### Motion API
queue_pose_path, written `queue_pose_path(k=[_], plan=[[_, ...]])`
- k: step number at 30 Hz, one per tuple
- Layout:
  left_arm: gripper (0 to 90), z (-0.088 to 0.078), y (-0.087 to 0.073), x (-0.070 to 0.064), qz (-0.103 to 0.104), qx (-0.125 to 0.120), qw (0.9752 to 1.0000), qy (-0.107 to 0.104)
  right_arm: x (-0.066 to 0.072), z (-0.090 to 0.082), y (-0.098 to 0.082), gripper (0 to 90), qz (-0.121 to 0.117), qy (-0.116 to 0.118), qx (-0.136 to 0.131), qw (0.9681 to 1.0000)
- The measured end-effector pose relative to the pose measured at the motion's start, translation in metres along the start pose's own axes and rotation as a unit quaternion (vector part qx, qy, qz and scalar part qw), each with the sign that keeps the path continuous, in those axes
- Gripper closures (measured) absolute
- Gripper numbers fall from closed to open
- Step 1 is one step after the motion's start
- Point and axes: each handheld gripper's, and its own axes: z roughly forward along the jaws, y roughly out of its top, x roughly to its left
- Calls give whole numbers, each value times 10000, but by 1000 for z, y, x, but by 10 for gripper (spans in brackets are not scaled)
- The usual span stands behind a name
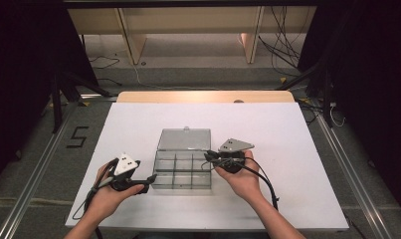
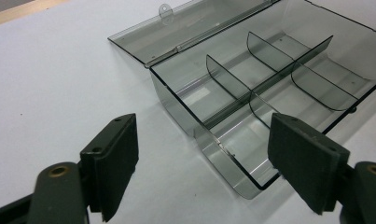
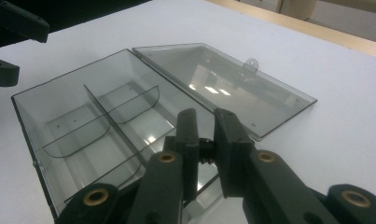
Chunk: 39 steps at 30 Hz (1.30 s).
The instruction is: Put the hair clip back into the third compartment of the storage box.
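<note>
Surface: a white board (image 1: 138,124) covered the table, with a strip of pale wood (image 1: 203,96) left bare along the far edge, beyond the box.
Room: grey carpet lay behind the table, crossed by loose cables (image 1: 282,50); pale wooden furniture legs (image 1: 131,45) stood well beyond the box, and black stands (image 1: 56,94) flanked the board. A "5" (image 1: 77,137) was marked on the floor off to the left of the box.
Box: a clear, smoke-tinted plastic box (image 1: 182,172) sat near the middle of the board, between the two grippers; its thin dividers (image 2: 227,81) cut the tray into compartments, some with curved tops.
Lid: the hinged lid (image 1: 184,139) lay flung open flat on the board behind the tray, with a small latch tab (image 2: 165,9) on its far edge.
Left gripper: the left gripper (image 1: 150,180), matte black with a grey three-cornered plate, was held just beside the box's left wall, jaws spread wide with the near left corner of the box showing between them; the pads pressed on nothing.
Right gripper: the right gripper (image 1: 208,156) was held at the box's right wall, its black jaws drawn close together over the rim; whether they pinched the wall could not be told.
In the way: nothing lay between either gripper and the box.
</note>
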Motion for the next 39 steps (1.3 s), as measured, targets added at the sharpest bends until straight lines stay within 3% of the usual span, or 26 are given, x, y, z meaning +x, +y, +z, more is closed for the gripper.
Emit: queue_pose_path(k=[39], plan=[[243, 0, 1, 1, -19, -23, 10000, -10, 5, 14, 6, 811, -24, 77, 53, 10000]])
